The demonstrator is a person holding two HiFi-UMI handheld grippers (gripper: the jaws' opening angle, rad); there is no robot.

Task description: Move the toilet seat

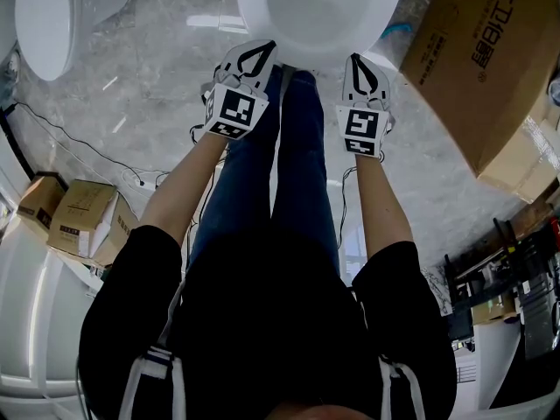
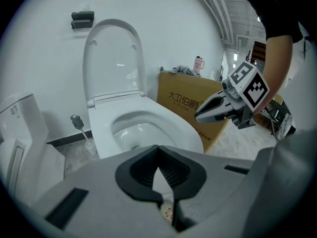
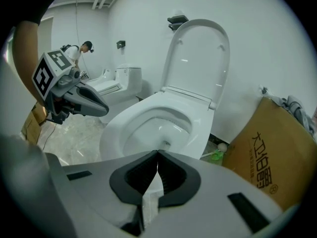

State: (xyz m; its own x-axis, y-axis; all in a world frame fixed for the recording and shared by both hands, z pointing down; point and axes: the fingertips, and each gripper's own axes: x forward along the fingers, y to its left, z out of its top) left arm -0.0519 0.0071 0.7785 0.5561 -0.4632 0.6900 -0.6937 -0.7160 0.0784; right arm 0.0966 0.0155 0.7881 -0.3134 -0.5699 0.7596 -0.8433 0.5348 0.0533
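A white toilet (image 1: 319, 16) stands just ahead of both grippers. Its lid (image 2: 114, 58) (image 3: 198, 58) is raised against the wall, and the seat ring (image 2: 148, 128) (image 3: 143, 115) lies flat around the open bowl. My left gripper (image 1: 261, 51) (image 2: 158, 148) hovers near the bowl's front left rim, shut with nothing between its jaws. My right gripper (image 1: 360, 61) (image 3: 158, 155) is level with it at the front right, also shut and empty. Each gripper shows in the other's view, the right gripper (image 2: 198, 117) and the left gripper (image 3: 105, 108), neither touching the toilet.
A big cardboard box (image 1: 490, 59) (image 3: 272, 152) leans right of the toilet. A toilet brush (image 2: 81, 128) stands at its left by the wall. A second toilet (image 1: 48, 20) (image 3: 116, 81) stands further left. Small boxes (image 1: 79, 221) and cables lie on the floor. A person (image 3: 79, 53) stands far back.
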